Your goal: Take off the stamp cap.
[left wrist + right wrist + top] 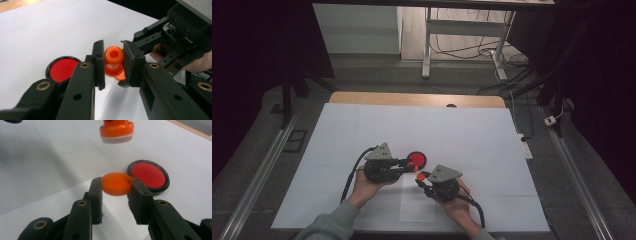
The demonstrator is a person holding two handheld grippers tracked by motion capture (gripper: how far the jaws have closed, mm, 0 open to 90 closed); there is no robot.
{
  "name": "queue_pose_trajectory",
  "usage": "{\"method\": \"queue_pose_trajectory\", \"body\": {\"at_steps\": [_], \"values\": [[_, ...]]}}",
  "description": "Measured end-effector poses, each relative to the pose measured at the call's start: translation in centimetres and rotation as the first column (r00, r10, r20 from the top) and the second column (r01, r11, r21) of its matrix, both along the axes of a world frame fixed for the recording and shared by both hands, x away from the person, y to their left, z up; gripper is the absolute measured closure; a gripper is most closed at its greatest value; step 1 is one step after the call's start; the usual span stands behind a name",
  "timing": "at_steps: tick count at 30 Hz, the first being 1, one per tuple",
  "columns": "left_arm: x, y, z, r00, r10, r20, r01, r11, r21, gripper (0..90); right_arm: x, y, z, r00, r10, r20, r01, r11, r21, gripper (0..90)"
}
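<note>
my left claw (113, 62) grips the orange stamp (113, 61) by its handle, face down; my right claw (117, 185) clamps its cap (117, 183), keeping the ink pad (149, 175) reachable on the surface (362, 130).

The room was dim, its far corners and both sides falling off into near black in the high view, while the white sheet on the bench (362, 130) took a flat, greyish light from above. That view was soft and a little grainy, with no hard shadows. In the left gripper view the orange stamp (113, 61) stood sharp, but the nearest black metal blurred and the sheet glowed almost washed out at top left. In the right gripper view a soft grey shadow crossed the sheet, the orange cap (117, 183) was crisp, and the stamp above it was smeared. The red ink pad (149, 175) carried a faint sheen on its rim.
</note>
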State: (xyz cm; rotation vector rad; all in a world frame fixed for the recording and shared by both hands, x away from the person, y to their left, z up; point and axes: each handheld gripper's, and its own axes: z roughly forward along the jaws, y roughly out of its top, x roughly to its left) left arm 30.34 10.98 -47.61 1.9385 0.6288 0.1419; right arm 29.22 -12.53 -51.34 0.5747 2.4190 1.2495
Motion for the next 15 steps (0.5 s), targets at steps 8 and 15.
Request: {"method": "queue_pose_trajectory", "body": {"at_steps": [8,15], "values": [[-0.02,0.05,0.03,1.0,-0.007,-0.005,0.007,0.9999,-0.012,72.6,0.01,-0.21,0.14,1.0,0.0,0.002,0.0,1.0,0.005,64.5],[-0.1,0.03,0.04,1.0,-0.007,0.007,0.007,0.9999,-0.008,72.5,0.11,-0.64,0.34,0.9999,-0.008,0.011,0.008,1.0,0.013,64.4]]}}
